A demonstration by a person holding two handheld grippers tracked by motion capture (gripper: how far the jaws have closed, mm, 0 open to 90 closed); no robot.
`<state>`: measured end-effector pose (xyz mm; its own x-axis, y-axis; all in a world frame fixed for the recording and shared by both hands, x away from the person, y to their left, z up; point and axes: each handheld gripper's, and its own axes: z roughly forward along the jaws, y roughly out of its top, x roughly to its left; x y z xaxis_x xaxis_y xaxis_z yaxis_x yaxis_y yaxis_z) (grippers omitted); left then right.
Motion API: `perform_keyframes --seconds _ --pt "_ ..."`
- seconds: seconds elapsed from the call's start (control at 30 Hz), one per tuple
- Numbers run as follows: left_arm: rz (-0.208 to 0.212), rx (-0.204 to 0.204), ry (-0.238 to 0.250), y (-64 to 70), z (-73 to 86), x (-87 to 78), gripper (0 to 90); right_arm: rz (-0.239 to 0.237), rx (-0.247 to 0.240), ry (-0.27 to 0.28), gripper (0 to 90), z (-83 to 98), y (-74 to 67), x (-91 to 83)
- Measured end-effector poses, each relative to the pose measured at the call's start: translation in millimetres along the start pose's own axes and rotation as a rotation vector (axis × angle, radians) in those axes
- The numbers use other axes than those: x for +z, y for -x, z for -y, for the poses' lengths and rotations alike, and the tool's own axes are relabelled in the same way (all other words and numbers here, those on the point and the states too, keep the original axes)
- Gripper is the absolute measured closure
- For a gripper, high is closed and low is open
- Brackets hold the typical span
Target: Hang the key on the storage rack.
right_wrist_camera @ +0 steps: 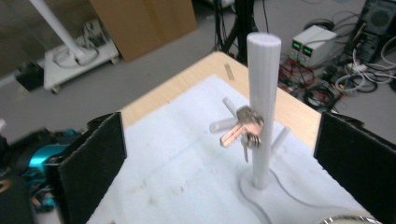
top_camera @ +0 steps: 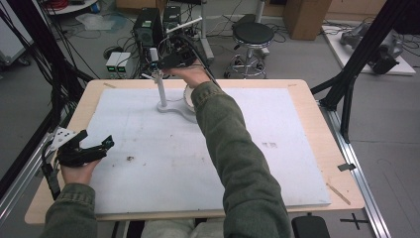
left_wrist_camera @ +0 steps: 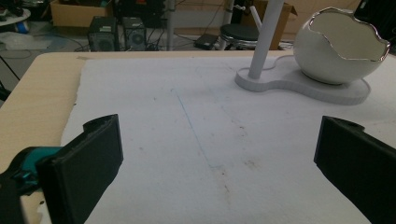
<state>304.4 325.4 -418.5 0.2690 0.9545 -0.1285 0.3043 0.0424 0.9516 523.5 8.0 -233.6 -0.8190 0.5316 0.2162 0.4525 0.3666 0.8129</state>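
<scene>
High view: the right gripper (top_camera: pixel 171 60) is extended to the upper centre of the frame, at the top of a white peg stand (top_camera: pixel 161 91) that rises from a flat white base near the far edge of the white mat (top_camera: pixel 148 163). In the right gripper view the two black jaws stand spread at the frame's lower left and lower right with nothing between the pads. The bunch of keys (right_wrist_camera: pixel 243 129) hangs in the middle of that frame from a short peg on the post — apparently just hung there, the weight carried by the peg rather than by the jaws. Beside the post, on the same base, sits a white egg-shaped bowl (left_wrist_camera: pixel 340 46) with a jagged metallic rim, at upper right in the left gripper view; probably a tray for small items. The left gripper (top_camera: pixel 94 148) rests at the lower left of the high view, jaws spread and empty — parked well apart from the stand.
</scene>
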Motion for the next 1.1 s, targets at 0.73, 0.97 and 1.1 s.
perform_keyframes --seconds 0.73,0.97,1.1 --pt "0.004 0.0 -0.002 1.1 -0.1 -0.5 1.7 0.189 -0.056 -0.063 0.6 33.4 -4.7 -52.9" --pt "0.002 0.002 -0.004 1.0 -0.1 -0.8 1.7 0.219 -0.027 -0.045 0.6 53.7 6.8 -69.9" --pt "0.001 0.003 -0.006 1.2 -0.1 -0.9 1.7 0.233 -0.006 -0.035 0.6 61.1 11.6 -80.3"
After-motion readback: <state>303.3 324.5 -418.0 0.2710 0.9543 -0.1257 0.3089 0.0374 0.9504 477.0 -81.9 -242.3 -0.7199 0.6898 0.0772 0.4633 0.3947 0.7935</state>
